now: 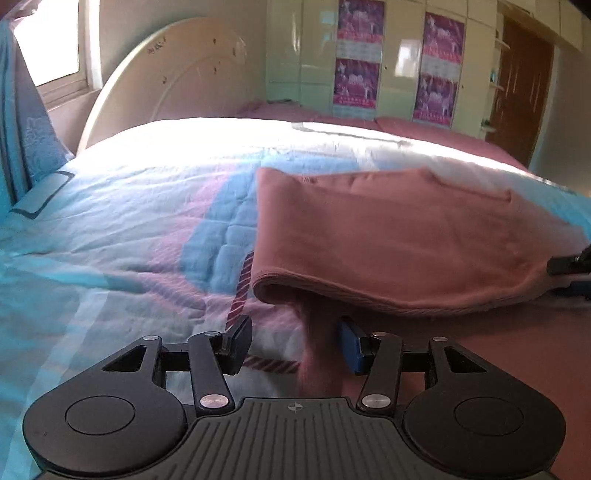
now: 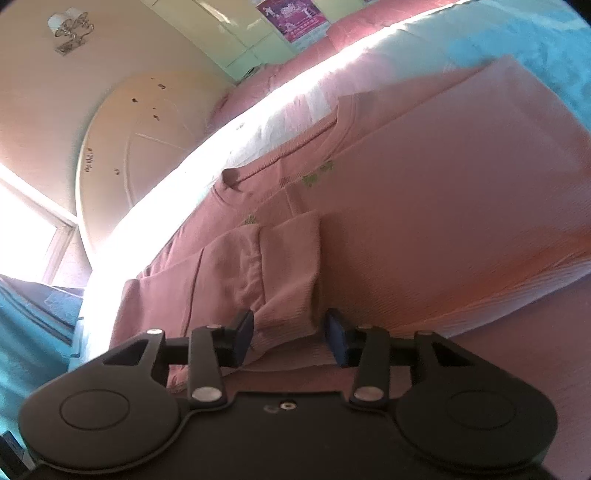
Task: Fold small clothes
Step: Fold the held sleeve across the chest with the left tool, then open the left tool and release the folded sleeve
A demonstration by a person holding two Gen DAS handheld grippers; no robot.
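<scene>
Lying on the quilt [image 1: 129, 206], the pink sweater [image 1: 388, 236] is partly folded (sleeve cuff across its body). Left gripper [image 1: 295, 341] and right gripper [image 2: 289, 338] both stand spread, each straddling cloth, unclamped.

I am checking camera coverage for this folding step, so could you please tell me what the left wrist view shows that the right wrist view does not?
Only the left wrist view shows the wardrobe posters, the wooden door, the quilt's blue and striped pattern, and the right gripper's tip at the frame edge.

Only the right wrist view shows the sweater's neckline, its green print, the folded sleeve cuff between the right gripper's fingers, and a wall lamp.

Both show the pink sweater on the bed, the round headboard, and open jaws; the left gripper straddles hanging pink fabric.
</scene>
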